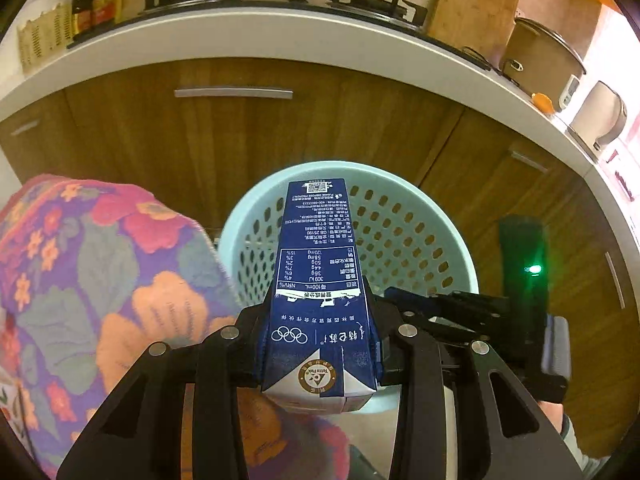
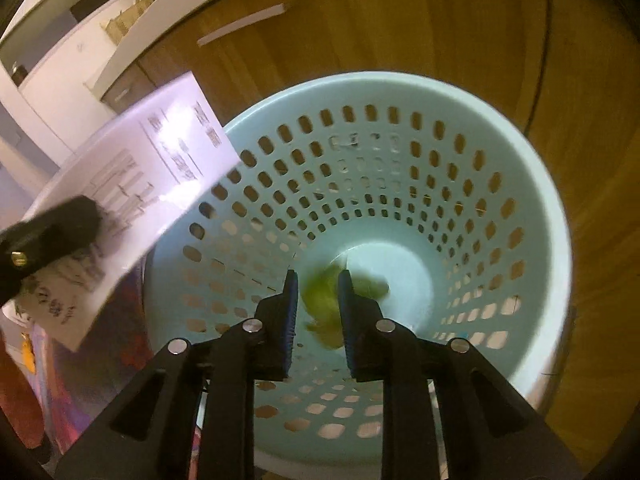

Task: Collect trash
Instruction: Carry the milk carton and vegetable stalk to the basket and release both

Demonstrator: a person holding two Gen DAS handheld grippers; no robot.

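Observation:
A dark blue milk carton (image 1: 320, 280) stands between the pads of my left gripper (image 1: 320, 320), which is shut on its lower part. The carton's far end hangs over the near rim of a pale blue perforated basket (image 1: 400, 232). From the right wrist, my right gripper (image 2: 318, 304) hovers over the basket (image 2: 552, 216) with its blue pads a little apart. A blurred green scrap (image 2: 368, 286) shows in the gap and past the right pad, down toward the basket's bottom, touching neither pad. At the left edge of that view are the carton's white face (image 2: 160, 184) and a left finger (image 2: 52, 236).
The basket stands on the floor against brown wooden cabinet doors (image 1: 240, 132) under a white counter (image 1: 280, 32) with a stove, bottles, a chopping board and a rice cooker. A floral cloth (image 1: 92, 264) fills the left. My right gripper (image 1: 408, 300) is just right of the carton.

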